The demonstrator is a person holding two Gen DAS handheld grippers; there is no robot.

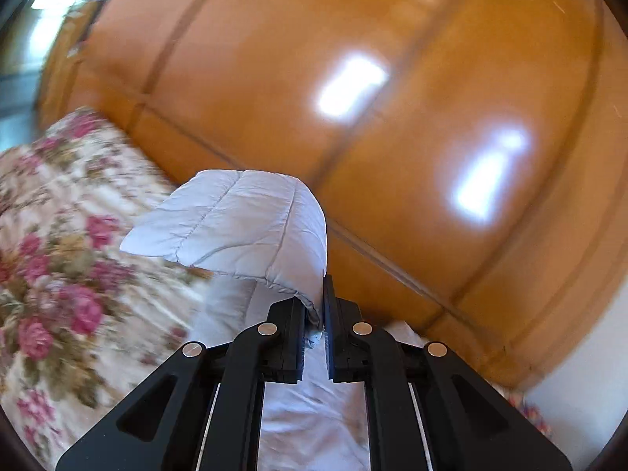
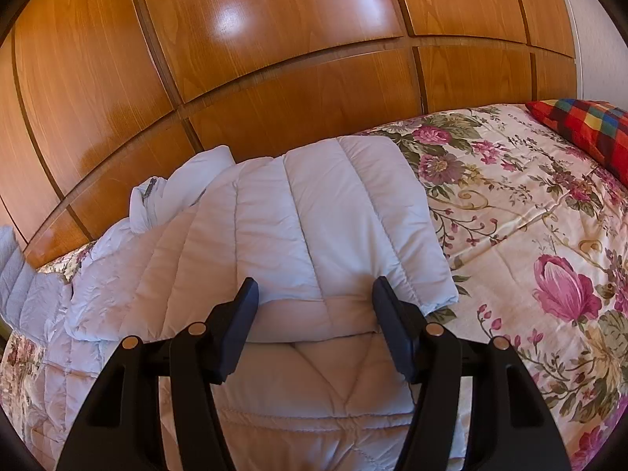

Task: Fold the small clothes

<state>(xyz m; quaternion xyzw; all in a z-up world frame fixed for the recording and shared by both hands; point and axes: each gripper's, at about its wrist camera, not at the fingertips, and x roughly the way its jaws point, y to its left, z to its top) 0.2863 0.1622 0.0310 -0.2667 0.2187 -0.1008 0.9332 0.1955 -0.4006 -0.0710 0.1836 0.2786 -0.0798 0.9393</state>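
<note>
A pale blue quilted jacket (image 2: pixel 306 227) lies on a floral bedspread (image 2: pixel 530 235), its right side folded over the body. My right gripper (image 2: pixel 316 294) is open just above the folded edge, fingers on either side of it and holding nothing. My left gripper (image 1: pixel 314 314) is shut on the edge of a quilted sleeve or flap (image 1: pixel 243 219) of the jacket and holds it lifted above the bed. That lifted part shows at the far left of the right wrist view (image 2: pixel 15 271). The left wrist view is blurred.
A glossy wooden panelled wardrobe (image 2: pixel 274 59) runs along the far side of the bed, close behind the jacket. A red checked pillow (image 2: pixel 588 133) lies at the far right. The floral bedspread (image 1: pixel 59 255) extends left of the jacket.
</note>
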